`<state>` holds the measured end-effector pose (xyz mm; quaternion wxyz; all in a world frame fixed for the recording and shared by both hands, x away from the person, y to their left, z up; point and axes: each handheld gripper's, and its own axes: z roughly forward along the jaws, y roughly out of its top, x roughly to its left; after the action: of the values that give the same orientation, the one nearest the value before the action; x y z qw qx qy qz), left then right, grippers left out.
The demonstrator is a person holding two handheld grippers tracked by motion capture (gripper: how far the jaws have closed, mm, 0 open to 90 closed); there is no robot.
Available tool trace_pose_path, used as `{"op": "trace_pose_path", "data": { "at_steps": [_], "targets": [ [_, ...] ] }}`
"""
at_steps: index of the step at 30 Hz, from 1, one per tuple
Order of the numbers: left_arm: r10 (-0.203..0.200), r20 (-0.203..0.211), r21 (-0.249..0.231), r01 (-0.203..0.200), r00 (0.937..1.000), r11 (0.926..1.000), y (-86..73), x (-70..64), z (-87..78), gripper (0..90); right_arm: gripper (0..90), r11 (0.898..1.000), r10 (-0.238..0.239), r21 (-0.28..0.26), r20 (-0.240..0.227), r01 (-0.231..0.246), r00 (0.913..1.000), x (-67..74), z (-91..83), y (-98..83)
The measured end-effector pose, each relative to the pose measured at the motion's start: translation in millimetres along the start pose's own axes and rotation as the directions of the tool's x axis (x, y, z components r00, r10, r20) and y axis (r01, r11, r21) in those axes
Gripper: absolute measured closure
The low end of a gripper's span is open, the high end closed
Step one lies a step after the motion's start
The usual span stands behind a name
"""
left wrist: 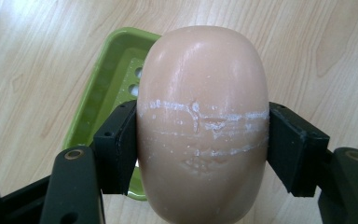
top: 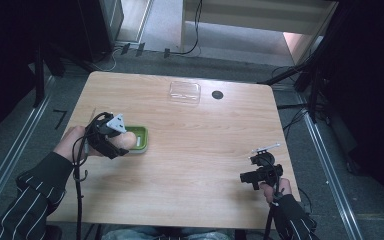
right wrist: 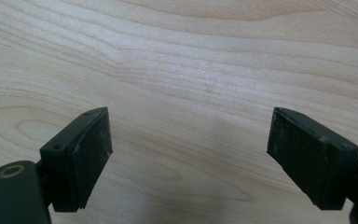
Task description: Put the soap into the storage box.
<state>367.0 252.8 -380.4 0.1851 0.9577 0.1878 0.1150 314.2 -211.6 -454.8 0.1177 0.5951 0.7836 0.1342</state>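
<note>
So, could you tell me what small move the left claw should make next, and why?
Probably lower the soap bar into the green soap dish. The left claw is shut on the bar, which hangs just above the dish's near end, not resting in it. The right claw is open over bare table, so it need not help.
</note>
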Motion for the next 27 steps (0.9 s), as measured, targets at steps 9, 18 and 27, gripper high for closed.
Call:
{"op": "trace_pose_path", "data": {
  "at_steps": [9, 18, 27],
  "targets": [
    [0.002, -0.005, 0.000, -0.002, 1.0000, 1.0000, 2.1, 6.3, 0.9, 33.4, 14.4, 1.000, 0.003, -0.001, 0.003, -0.003, 1.0000, -0.2, 0.0, -0.2],
    [0.003, -0.011, -0.009, -0.003, 0.9999, 1.0000, 1.9, 13.5, 1.9, 33.5, 14.4, 1.000, 0.002, 0.002, 0.003, -0.002, 1.0000, -0.1, 0.4, 0.0],
    [0.012, -0.019, -0.012, -0.012, 0.9997, 0.9999, 3.5, 20.6, 2.5, 33.4, 14.4, 1.000, 0.001, 0.006, 0.005, -0.001, 1.0000, 0.6, 0.6, 0.4]
  ]
}}
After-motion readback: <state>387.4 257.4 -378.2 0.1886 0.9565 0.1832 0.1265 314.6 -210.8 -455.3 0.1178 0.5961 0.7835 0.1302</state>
